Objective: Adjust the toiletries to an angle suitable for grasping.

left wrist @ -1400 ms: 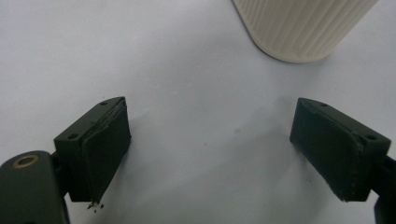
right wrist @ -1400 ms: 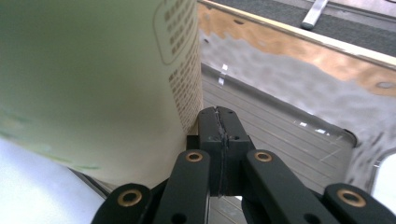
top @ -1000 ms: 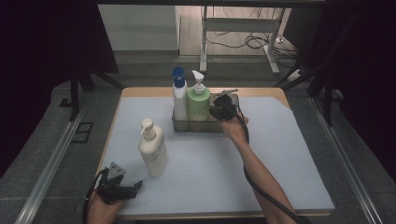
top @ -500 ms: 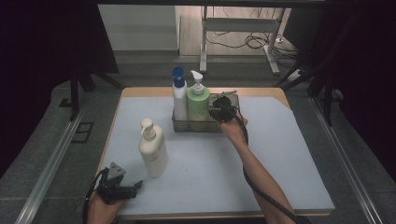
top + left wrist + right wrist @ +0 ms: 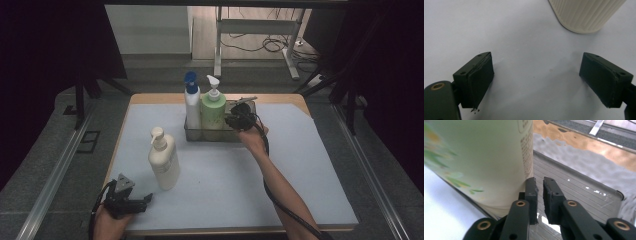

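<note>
A clear tray (image 5: 200, 136) at the back of the mat holds a white bottle with a blue cap (image 5: 192, 105) and a green pump bottle (image 5: 213, 112). My right gripper (image 5: 235, 119) hangs over the tray's right part, beside the green bottle (image 5: 479, 157). Its jaws have just been opening. In the right gripper view the right gripper (image 5: 539, 180) shows a narrow gap with only the tray floor (image 5: 579, 192) behind it. A cream pump bottle (image 5: 164, 160) stands front left. My left gripper (image 5: 145, 200) rests near the front edge, open, the cream bottle's base (image 5: 586, 15) ahead of it.
A pale blue mat (image 5: 300, 165) covers the wooden table. Dark curtains flank both sides, and a metal stand (image 5: 255, 30) with cables sits on the floor beyond the far edge.
</note>
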`<state>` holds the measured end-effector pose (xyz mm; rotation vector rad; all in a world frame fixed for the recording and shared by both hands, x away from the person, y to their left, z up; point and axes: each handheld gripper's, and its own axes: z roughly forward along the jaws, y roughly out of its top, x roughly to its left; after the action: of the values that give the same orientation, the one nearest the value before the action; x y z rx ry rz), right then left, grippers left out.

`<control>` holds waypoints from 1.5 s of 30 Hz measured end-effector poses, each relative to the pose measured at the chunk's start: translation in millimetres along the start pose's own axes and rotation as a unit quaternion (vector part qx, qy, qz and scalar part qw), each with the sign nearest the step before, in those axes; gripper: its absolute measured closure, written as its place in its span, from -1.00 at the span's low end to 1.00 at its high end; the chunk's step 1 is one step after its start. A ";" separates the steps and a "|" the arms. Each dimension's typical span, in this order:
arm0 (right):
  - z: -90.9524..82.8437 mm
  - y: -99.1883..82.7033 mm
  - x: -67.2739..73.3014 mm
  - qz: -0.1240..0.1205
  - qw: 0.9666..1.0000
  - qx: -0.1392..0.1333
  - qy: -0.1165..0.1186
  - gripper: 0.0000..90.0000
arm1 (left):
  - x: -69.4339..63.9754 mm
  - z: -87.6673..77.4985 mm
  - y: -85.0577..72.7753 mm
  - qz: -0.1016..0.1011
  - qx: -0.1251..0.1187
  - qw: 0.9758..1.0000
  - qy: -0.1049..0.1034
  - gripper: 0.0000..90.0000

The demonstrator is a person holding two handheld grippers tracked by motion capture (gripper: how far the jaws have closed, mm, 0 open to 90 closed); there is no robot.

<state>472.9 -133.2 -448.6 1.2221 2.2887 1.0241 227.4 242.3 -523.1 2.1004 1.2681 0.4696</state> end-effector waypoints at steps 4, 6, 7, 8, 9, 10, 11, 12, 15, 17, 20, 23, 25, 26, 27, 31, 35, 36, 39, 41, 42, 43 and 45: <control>-8.7 -0.4 0.3 -0.010 1.000 -0.008 -0.001 0.54 | 0.0 0.0 0.0 0.000 0.000 1.000 0.000 -0.73; -13.2 -1.6 0.1 -0.015 1.000 -0.009 0.003 0.41 | 0.0 0.0 0.0 0.000 0.000 1.000 0.000 -0.73; -15.2 -2.4 -0.1 -0.018 1.000 -0.011 0.006 0.35 | 0.0 0.0 0.0 0.000 0.000 1.000 0.000 -0.73; -17.2 -3.0 -0.2 -0.019 1.000 -0.010 0.011 0.28 | 0.0 0.0 0.0 0.000 0.000 1.000 0.000 -0.73; -19.0 -3.5 -0.2 -0.021 1.000 -0.010 0.016 0.21 | 0.0 0.0 0.0 0.000 0.000 1.000 0.000 -0.73; -20.8 -4.0 -0.4 -0.026 0.999 -0.010 0.018 0.16 | 0.2 -0.1 0.0 0.001 0.001 1.000 0.000 -0.73; -22.7 -4.4 -0.1 -0.028 0.999 -0.010 0.022 0.12 | 0.0 0.0 0.0 0.000 0.000 1.000 0.000 -0.73; -24.5 -4.9 0.2 -0.028 0.999 -0.011 0.027 0.08 | 0.0 0.0 0.0 0.000 0.000 1.000 0.000 -0.73; -31.3 -6.3 1.4 -0.036 0.998 -0.018 0.038 -0.04 | 0.0 0.0 0.0 0.000 0.000 1.000 0.000 -0.73; -35.3 -7.3 2.9 -0.044 0.998 -0.018 0.047 -0.12 | 0.0 0.0 0.1 0.000 0.000 1.000 0.000 -0.73; -42.4 -9.2 5.1 -0.055 0.997 -0.022 0.052 -0.21 | 0.0 0.0 0.1 0.000 0.000 1.000 0.000 -0.73; -50.2 -11.1 6.4 -0.061 0.996 -0.028 0.066 -0.32 | 0.0 0.0 0.1 0.000 0.000 1.000 0.000 -0.73; -55.6 -12.2 6.9 -0.066 0.995 -0.033 0.070 -0.36 | 0.0 0.0 0.1 0.000 0.000 1.000 0.000 -0.73; -58.2 -12.8 7.2 -0.065 0.995 -0.035 0.071 -0.40 | 0.0 0.0 0.1 0.000 0.001 1.000 0.000 -0.73; -60.8 -13.4 7.2 -0.065 0.994 -0.036 0.077 -0.45 | 0.0 0.0 0.1 0.000 0.000 1.000 0.000 -0.73; -70.0 -16.4 7.9 -0.067 0.994 -0.035 0.083 -0.66 | -0.1 0.0 0.1 0.000 0.000 1.000 0.000 -0.73; -79.0 -21.4 8.9 -0.075 0.994 -0.030 0.073 -0.79 | -0.1 0.0 0.1 0.000 0.000 1.000 0.000 -0.73; -81.3 -22.7 8.8 -0.073 0.994 -0.030 0.074 -0.85 | 0.0 0.0 0.1 0.000 0.000 1.000 0.000 -0.73; -89.2 -27.1 8.3 -0.082 0.994 -0.026 0.072 -0.98 | 0.0 0.0 0.1 0.000 0.000 1.000 0.000 -0.73; -94.5 -30.4 7.5 -0.084 0.993 -0.027 0.075 -1.00 | 0.0 0.0 0.1 0.000 0.000 1.000 0.000 -0.73; -97.0 -32.2 7.2 -0.085 0.993 -0.026 0.076 -1.00 | 0.0 0.0 0.1 0.000 0.000 1.000 0.000 -0.73; -99.5 -34.1 6.9 -0.087 0.993 -0.025 0.076 -1.00 | 0.0 0.0 0.1 0.000 0.000 1.000 0.000 -0.73; -104.2 -38.0 6.4 -0.089 0.993 -0.024 0.077 -1.00 | 0.0 0.0 0.1 0.000 0.000 1.000 0.000 -0.73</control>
<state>385.6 -187.0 -405.8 0.9290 2.4226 1.1342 227.5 242.3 -523.1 2.1007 1.2690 0.4686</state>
